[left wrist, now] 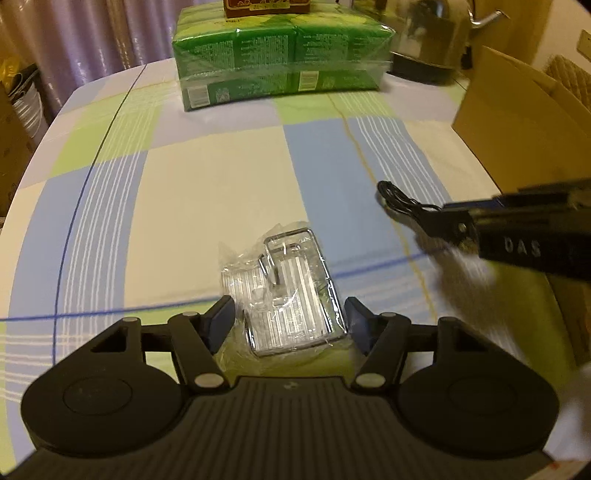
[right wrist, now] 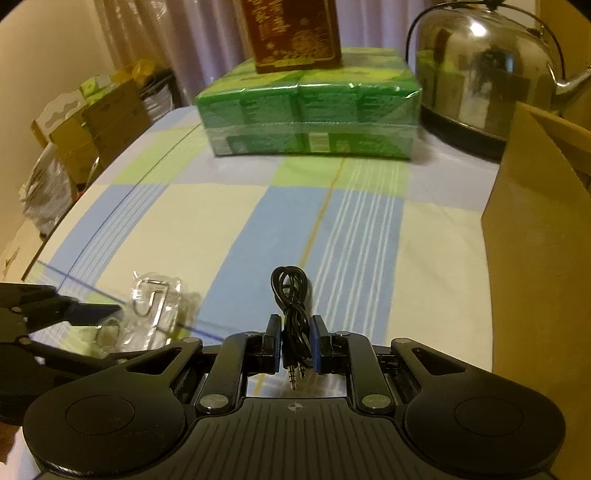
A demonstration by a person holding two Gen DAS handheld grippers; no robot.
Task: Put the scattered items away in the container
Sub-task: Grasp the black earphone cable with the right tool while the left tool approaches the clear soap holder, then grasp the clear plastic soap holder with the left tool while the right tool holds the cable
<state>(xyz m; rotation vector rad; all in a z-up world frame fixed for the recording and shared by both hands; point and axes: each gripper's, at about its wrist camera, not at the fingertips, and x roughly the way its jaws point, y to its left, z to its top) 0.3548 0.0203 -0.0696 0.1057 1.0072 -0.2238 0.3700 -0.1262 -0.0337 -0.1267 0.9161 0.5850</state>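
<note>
A checked tablecloth (right wrist: pixel 207 221) in blue, green and cream covers the table; at its far end sits a green shrink-wrapped pack (right wrist: pixel 310 114), with a dark red box (right wrist: pixel 295 33) standing on top; just right of the pack stands a shiny metal kettle (right wrist: pixel 484 70); behind hang pale curtains (left wrist: pixel 85 33); cartons (right wrist: pixel 96 122) are stacked off the left edge.

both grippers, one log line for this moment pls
left gripper: open around clear packet | right gripper: shut on black cable | cardboard box: at right
</note>
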